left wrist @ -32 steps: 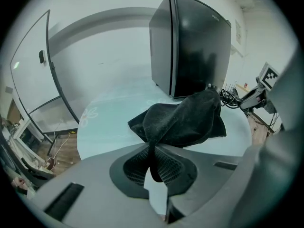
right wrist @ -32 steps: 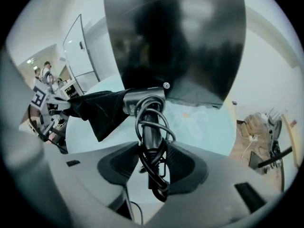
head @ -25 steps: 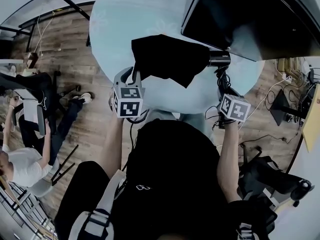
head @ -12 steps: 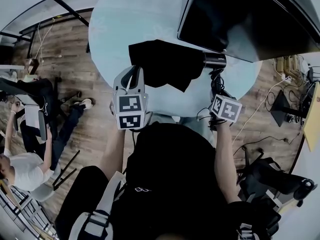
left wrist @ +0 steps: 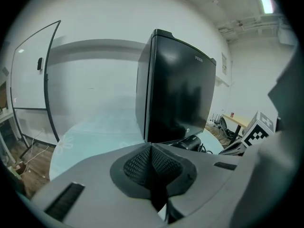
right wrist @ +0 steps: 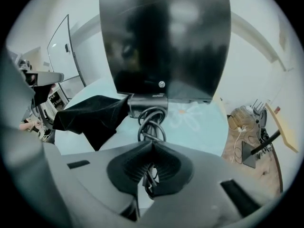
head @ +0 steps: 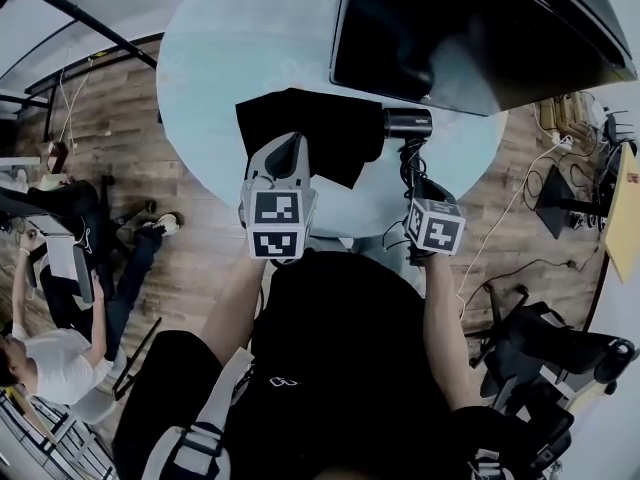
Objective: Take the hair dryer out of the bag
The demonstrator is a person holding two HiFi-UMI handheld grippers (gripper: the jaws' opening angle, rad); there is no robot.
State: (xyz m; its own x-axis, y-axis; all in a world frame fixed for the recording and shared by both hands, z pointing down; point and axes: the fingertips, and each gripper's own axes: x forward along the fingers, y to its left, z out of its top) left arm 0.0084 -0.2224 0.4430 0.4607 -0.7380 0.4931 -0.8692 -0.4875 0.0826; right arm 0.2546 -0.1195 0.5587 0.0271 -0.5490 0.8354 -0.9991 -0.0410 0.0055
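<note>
The black bag [head: 305,128] lies crumpled on the round pale-blue table [head: 225,58]. The black hair dryer [head: 408,122] pokes out of the bag's right side, in front of the monitor. Its coiled cord [head: 410,160] trails toward the table's near edge. My right gripper [right wrist: 152,145] has just been closing, and its pads now pinch the cord [right wrist: 152,123] below the dryer [right wrist: 147,103]. My left gripper [head: 288,148] hangs raised over the bag's near edge. Its jaws [left wrist: 151,146] are shut with nothing between them. The bag [right wrist: 92,115] also shows left of the dryer.
A large black monitor [head: 470,28] stands at the table's back right, close behind the dryer. A seated person [head: 40,353] is on the wooden floor at the left. An office chair [head: 560,353] and floor cables [head: 555,183] are at the right. A whiteboard [left wrist: 33,70] stands beyond the table.
My left gripper has risen and shifted right, over the bag's near edge. The right gripper stayed in place and its jaws closed on the cord.
</note>
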